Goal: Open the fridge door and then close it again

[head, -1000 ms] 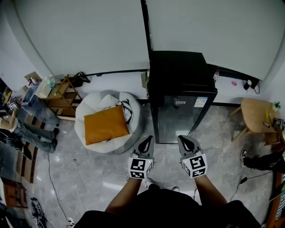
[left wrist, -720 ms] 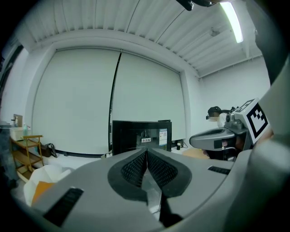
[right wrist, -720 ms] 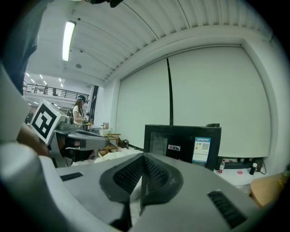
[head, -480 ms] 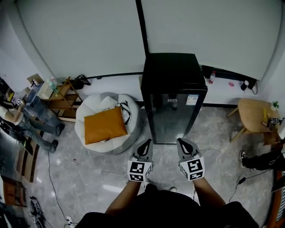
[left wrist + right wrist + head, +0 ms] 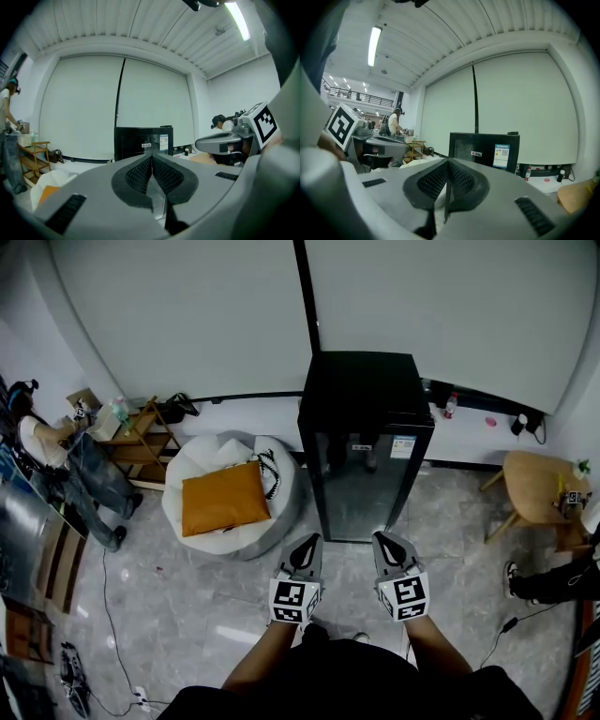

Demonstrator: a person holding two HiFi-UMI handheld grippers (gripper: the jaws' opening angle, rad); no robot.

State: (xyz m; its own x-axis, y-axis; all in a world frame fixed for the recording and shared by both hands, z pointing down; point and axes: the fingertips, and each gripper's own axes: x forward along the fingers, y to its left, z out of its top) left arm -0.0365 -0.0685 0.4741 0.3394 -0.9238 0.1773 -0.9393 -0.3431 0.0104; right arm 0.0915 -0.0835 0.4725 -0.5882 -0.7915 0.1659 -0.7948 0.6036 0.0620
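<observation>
Approach step, judging by the layout. Ahead of both sets of fingertips, apart from them: black fridge [image 5: 367, 395], glass door [image 5: 361, 491] shut. Left gripper [image 5: 307, 542] and right gripper [image 5: 387, 540] side by side, jaws pressed together, holding nothing. Next: close in, part one pair, catch the door edge.

No print is showing clearly enough to read. The black, glass-fronted fridge [image 5: 366, 442] is carrying a white-and-blue sticker [image 5: 502, 156] with what looks like a small code square, and a smaller white label [image 5: 476, 153] beside it, both too small to make out.
</observation>
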